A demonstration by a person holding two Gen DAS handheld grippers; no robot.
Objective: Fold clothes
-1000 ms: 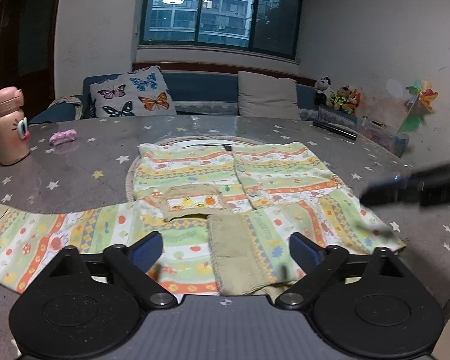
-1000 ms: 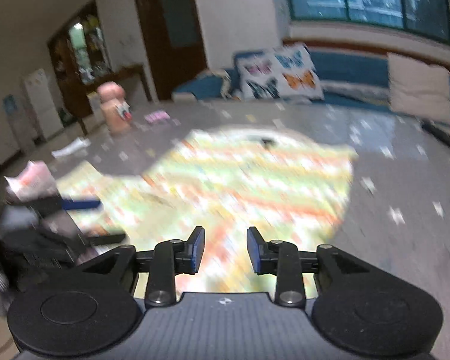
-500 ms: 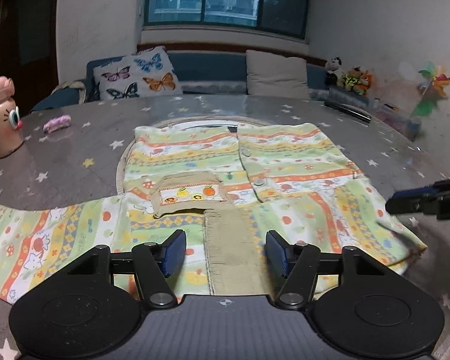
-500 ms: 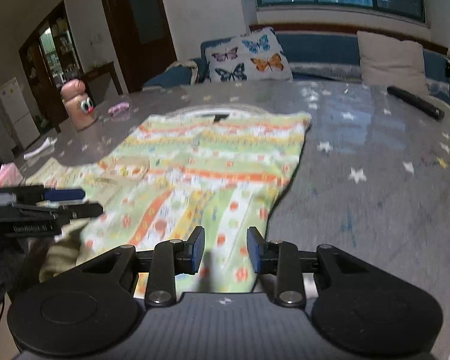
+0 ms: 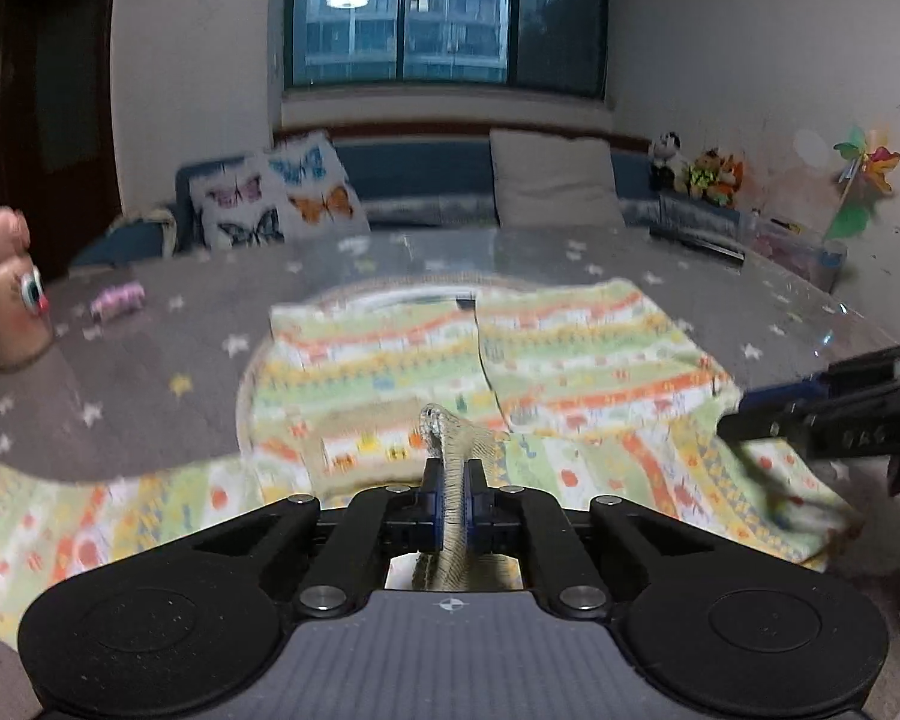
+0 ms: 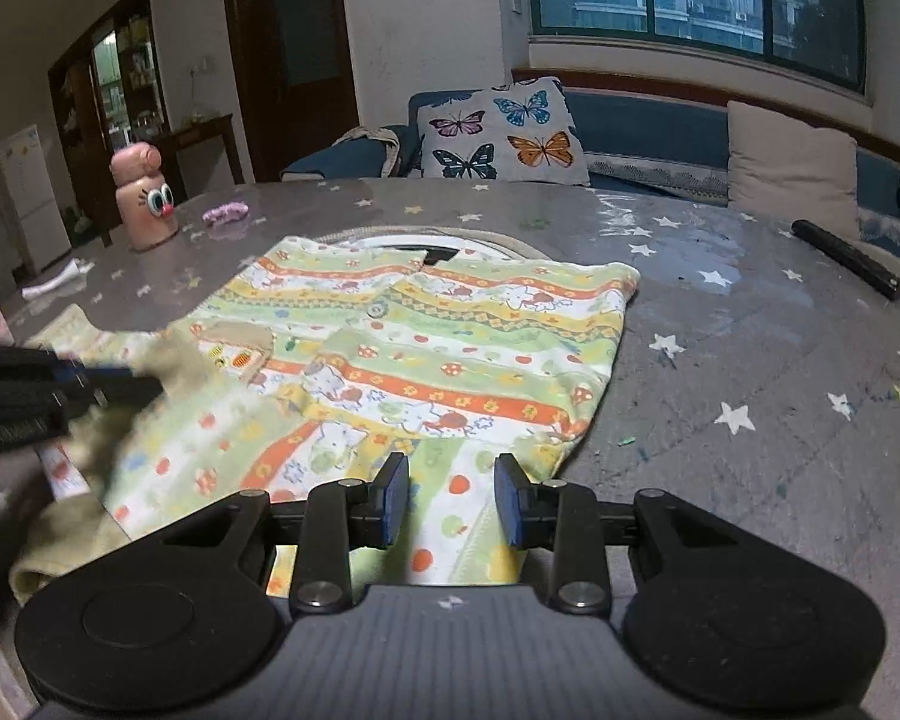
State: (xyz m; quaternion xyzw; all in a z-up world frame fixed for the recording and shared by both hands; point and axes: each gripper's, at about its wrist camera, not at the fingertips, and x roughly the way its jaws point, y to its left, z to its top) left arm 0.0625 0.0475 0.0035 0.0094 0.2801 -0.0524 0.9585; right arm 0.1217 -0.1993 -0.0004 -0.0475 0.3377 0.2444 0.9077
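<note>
A child's patterned shirt (image 5: pixel 486 360) with green, orange and yellow stripes lies spread on the grey star-print table (image 5: pixel 150 372). It also shows in the right wrist view (image 6: pixel 450 348). My left gripper (image 5: pixel 453 495) is shut on the shirt's beige cuff (image 5: pixel 453 456) at the near edge and holds it raised. My right gripper (image 6: pixel 450 501) is open, its jaws astride the shirt's near hem. It shows in the left wrist view (image 5: pixel 810 420) at the shirt's right side.
A pink bottle (image 6: pixel 144 204) and a small pink object (image 6: pixel 225 215) stand at the table's far left. A black remote (image 6: pixel 846 258) lies at the far right. A sofa with a butterfly cushion (image 6: pixel 498 132) sits behind the table.
My left gripper has closed on the beige cuff and lifted it. My right gripper has moved lower over the shirt's near hem and stayed open.
</note>
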